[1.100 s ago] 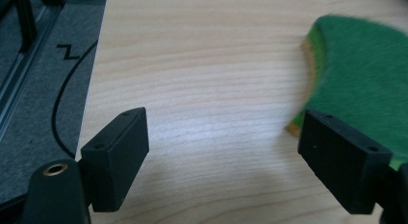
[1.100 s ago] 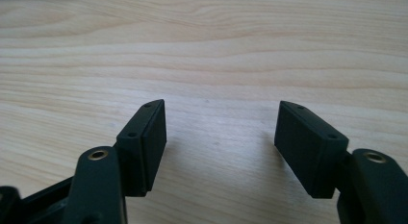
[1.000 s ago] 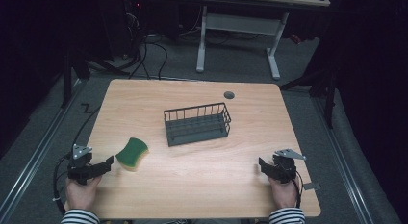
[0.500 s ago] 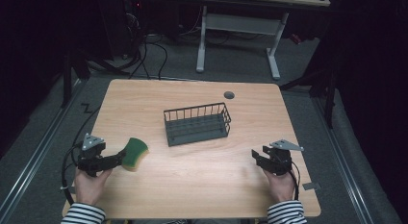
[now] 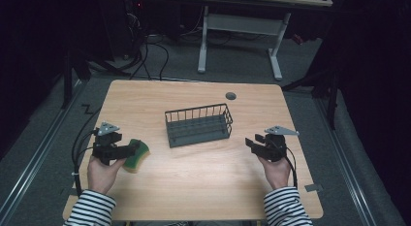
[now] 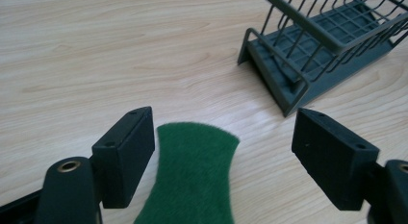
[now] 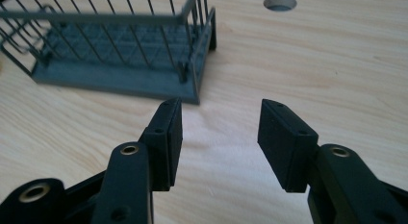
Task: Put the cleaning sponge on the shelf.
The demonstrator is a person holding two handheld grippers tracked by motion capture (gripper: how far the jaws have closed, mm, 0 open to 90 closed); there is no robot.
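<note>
The wire basket [image 5: 198, 125] stands near the middle of the counter [image 5: 203, 187], and everything else places itself by it. The sponge [image 5: 136, 154] lies on the counter to the basket's left and nearer the person, well apart from it. The left tool [image 5: 131, 151] sits over the sponge's near-left part, the sponge between its jaws (one jaw just beside the sponge's edge, the other apart from it). The right tool [image 5: 249, 142] is right of the basket and slightly nearer the person, close to its right end. A round hole [image 5: 230, 96] in the counter lies behind the basket, towards its right end.
</note>
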